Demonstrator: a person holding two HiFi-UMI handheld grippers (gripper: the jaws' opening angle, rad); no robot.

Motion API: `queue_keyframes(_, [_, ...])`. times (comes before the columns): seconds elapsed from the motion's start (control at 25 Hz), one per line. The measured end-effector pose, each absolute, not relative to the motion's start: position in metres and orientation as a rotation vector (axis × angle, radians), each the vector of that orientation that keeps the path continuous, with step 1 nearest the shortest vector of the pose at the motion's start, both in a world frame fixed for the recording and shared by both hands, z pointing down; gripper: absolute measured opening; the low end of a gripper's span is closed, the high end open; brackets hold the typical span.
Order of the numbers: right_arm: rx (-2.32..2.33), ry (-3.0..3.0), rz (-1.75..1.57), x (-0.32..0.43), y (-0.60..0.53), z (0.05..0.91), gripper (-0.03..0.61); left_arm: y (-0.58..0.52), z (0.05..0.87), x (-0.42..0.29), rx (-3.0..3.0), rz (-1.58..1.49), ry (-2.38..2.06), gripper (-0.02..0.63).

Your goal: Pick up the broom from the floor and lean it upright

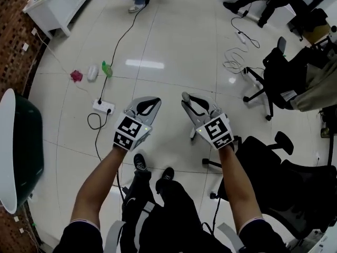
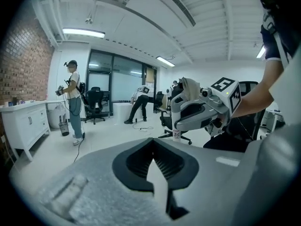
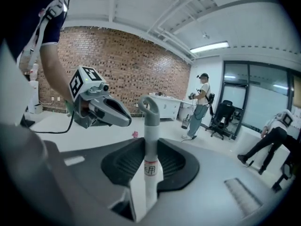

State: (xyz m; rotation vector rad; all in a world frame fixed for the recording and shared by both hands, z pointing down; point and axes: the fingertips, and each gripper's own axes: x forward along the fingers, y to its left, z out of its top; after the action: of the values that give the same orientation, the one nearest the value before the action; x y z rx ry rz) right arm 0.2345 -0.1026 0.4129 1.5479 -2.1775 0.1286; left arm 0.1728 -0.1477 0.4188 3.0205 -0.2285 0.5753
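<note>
**Right gripper clamped on the broom handle, left gripper closed on nothing**

Nearest, the person's legs and dark shoes stand on the white tiled floor (image 1: 174, 41), and both forearms hold the grippers side by side, near each other but apart. The right gripper (image 1: 188, 103) has its jaws clamped on the broom handle (image 3: 151, 121). This is a pale shaft with a grey looped end that rises past the jaw tips, and a small label sits on it between the pads. In the head view only that looped end shows, at the gripper's far tip. The brush end is hidden in every view. The left gripper (image 1: 156, 101) has its jaws together with nothing between them.

Just left of the left gripper a white power strip (image 1: 103, 107) lies on the floor, with a black cable running away to the far side. Farther left lie three small items, pink, white and green. A dark tub with a white rim (image 1: 6, 141) sits at the left edge, and black office chairs (image 1: 279, 73) stand at the right. At the far left is a white cabinet (image 1: 60, 1) against a brick wall (image 3: 122, 65). Farthest away, one person (image 2: 73, 102) stands and another person (image 2: 138, 100) bends over.
</note>
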Motion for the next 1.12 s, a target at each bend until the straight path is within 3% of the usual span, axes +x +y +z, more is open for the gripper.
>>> queue_keyframes(0.48, [2.163, -1.907, 0.376, 0.291, -0.011, 0.341, 0.094, -0.062, 0.346, 0.244, 3.09, 0.508, 0.333, 0.0])
queue_keyframes(1.12, [2.766, -1.064, 0.535, 0.256, 0.113, 0.324, 0.094, 0.043, 0.341, 0.267, 2.88, 0.425, 1.282, 0.0])
